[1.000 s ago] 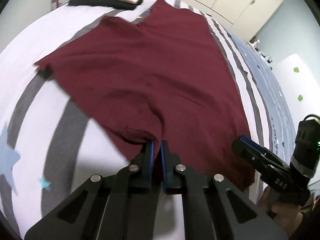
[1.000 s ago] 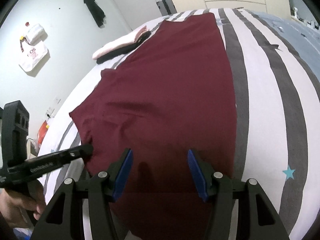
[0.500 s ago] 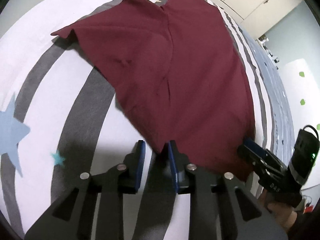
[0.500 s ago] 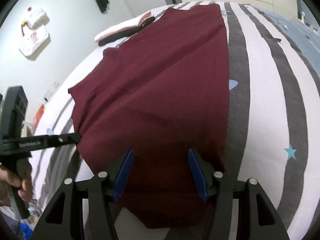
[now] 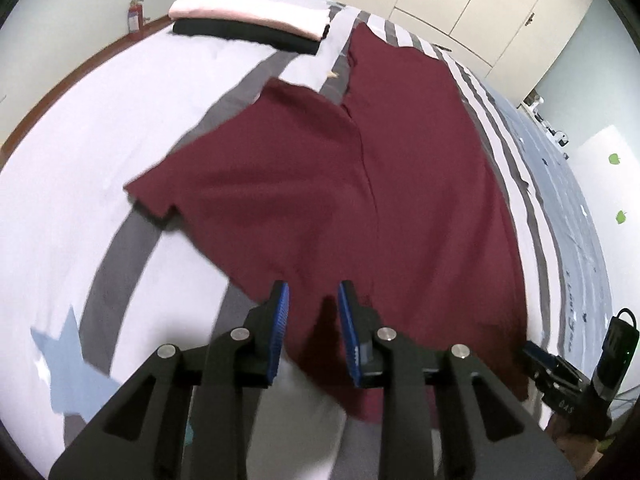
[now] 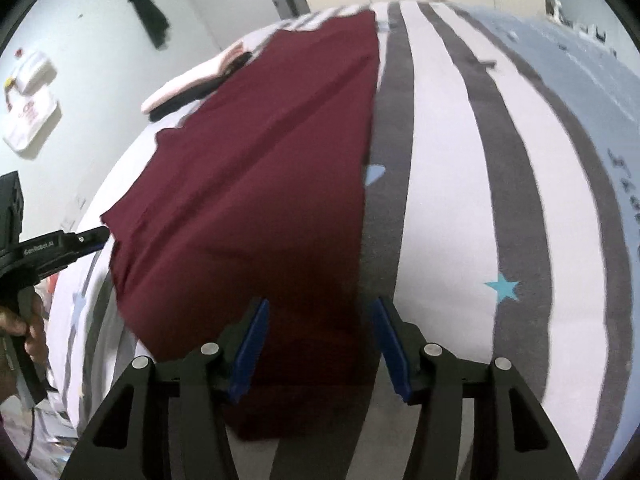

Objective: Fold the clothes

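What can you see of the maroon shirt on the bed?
The maroon short-sleeved fabric shirt lies spread flat on the striped grey-and-white bedspread, unfolded, one sleeve sticking out sideways. A seam or crease runs down its length. Soft knit by the look of it, with few wrinkles. Both tools hover open over its near hem; neither grips it.

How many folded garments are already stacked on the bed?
2: a pink one on top of a black one, at the far end of the bed beside the spread maroon shirt. More may be hidden underneath.
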The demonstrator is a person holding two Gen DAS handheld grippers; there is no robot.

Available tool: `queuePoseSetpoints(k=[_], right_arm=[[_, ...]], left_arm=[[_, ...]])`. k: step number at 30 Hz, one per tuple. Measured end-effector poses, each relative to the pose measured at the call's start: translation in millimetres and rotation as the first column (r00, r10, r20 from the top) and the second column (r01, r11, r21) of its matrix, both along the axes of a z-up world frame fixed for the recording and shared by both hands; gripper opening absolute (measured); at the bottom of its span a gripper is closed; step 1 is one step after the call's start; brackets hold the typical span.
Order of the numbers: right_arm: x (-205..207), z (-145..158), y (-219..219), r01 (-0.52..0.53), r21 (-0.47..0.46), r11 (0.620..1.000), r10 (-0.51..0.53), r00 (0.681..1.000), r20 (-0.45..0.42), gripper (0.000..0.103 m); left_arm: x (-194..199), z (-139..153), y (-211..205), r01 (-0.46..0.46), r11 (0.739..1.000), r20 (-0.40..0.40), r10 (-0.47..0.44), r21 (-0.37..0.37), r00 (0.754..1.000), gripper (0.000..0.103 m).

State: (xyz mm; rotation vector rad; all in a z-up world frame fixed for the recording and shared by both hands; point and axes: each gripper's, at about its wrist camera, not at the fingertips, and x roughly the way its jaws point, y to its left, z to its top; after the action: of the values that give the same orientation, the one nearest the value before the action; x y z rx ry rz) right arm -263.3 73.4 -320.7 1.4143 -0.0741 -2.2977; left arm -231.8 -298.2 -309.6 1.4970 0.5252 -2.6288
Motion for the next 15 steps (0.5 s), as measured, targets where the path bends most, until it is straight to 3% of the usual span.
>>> queuePoseSetpoints(k=[3,5,6,7,15], right_arm=[[-5,-9,-7,-0.031,0.023,0.999,0.03,1.0,0.004,0.048],[-6,-12,-7,-0.031,0.04,0.999,0.031,1.0,-0.002,0.03],[-6,-12,-4,-0.027,0.045,0.999,0.027,1.0,0.002,0.011],[-7,-12,0,-0.026,0.046,0.999,0.025,1.0,0.008,0.004],[0,-10,20,-0.021,0.058,0.998,0.019,0.999,0.032,0.0]], left_arm=[[-3,-4,1,0.021,1.0,0.004,-0.021,-0.021,1.0,0.023],[-14,-6,10,0.031,0.999,0.008,-0.031,-0.026,0.999,0.023],[-21,-8,15,0.035,0.999,0.011,-0.035,-0.028,0.999,0.023],[-23,-8,17,0.036,0.999,0.013,-0.036,-0.028,0.999,0.023],[-17,-7,18,0.021,0.999,0.016,-0.02,-0.029,1.0,0.023]])
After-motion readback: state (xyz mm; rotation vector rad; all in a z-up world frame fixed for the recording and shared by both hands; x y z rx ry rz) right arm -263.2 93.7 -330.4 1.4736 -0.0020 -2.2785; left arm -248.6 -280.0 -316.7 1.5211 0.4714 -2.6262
